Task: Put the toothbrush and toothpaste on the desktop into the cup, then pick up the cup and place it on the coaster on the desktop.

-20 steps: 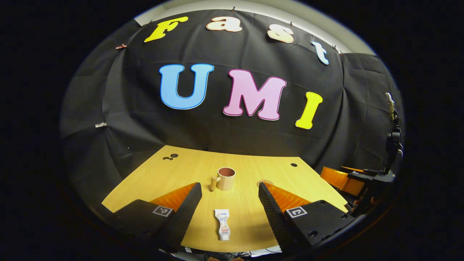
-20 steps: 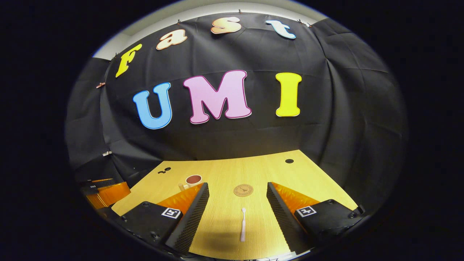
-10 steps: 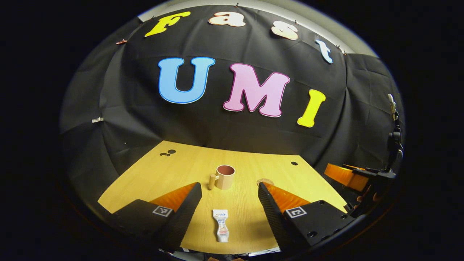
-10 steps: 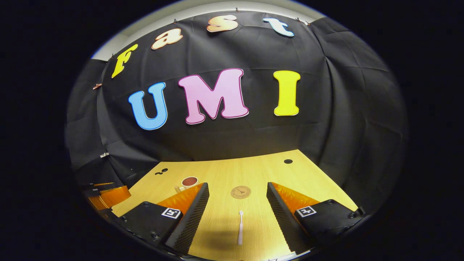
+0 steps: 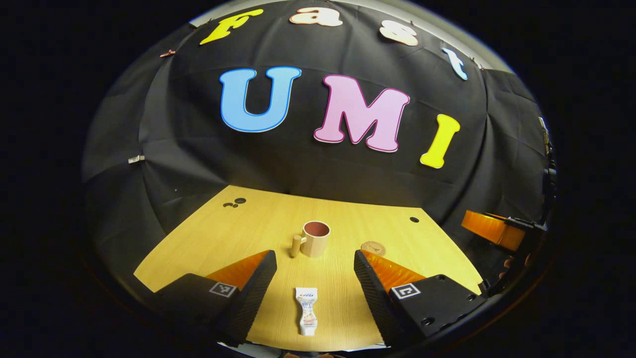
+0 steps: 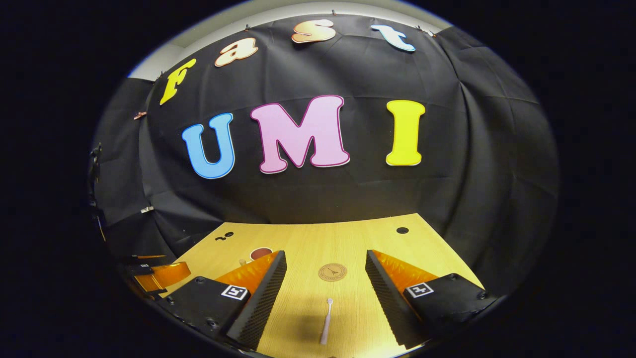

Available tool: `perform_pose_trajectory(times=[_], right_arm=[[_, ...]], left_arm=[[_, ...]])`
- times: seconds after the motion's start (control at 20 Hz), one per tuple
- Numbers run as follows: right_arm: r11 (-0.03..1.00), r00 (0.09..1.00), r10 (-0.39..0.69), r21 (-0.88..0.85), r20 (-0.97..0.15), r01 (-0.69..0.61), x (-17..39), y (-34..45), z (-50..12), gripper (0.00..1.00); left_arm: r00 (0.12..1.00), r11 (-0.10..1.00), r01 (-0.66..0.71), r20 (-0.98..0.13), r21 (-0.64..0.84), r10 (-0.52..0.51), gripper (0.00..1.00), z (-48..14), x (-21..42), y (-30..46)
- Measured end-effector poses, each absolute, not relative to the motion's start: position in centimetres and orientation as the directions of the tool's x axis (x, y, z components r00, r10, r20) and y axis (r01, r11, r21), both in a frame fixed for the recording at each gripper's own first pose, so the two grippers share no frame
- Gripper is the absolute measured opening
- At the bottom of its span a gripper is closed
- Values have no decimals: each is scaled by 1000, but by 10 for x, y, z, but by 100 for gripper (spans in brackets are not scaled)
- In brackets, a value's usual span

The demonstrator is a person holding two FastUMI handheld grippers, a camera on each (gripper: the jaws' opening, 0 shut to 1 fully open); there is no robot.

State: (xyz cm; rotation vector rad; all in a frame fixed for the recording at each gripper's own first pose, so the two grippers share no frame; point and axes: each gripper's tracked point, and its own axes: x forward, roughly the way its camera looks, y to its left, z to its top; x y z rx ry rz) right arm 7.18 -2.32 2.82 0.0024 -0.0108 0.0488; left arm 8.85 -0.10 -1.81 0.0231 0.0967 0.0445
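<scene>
Black cloth wall (image 5: 308, 174) behind light wooden desktop (image 5: 258, 228); pale ceiling strip (image 6: 278, 12) above.

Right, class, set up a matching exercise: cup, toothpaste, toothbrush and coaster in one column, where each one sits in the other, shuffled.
Things:
1. cup
2. toothpaste
3. toothbrush
4. coaster

Places:
A. flat between the right tongs' fingers
B. flat between the left tongs' fingers
C. just beyond the toothbrush
D. upright beyond the toothpaste

Pairs: 1-D, 2-B, 3-A, 4-C

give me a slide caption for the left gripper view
Open left tool poised above toothpaste, cup beyond.
</scene>
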Motion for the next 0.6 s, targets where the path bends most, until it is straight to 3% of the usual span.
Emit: perform_pose_trajectory(times=[0.6], right_arm=[[995, 995, 97, -17, -10, -97, 111, -40, 32, 98]], left_arm=[[927, 996, -20, -370, 88, 51, 97, -141, 145, 1]])
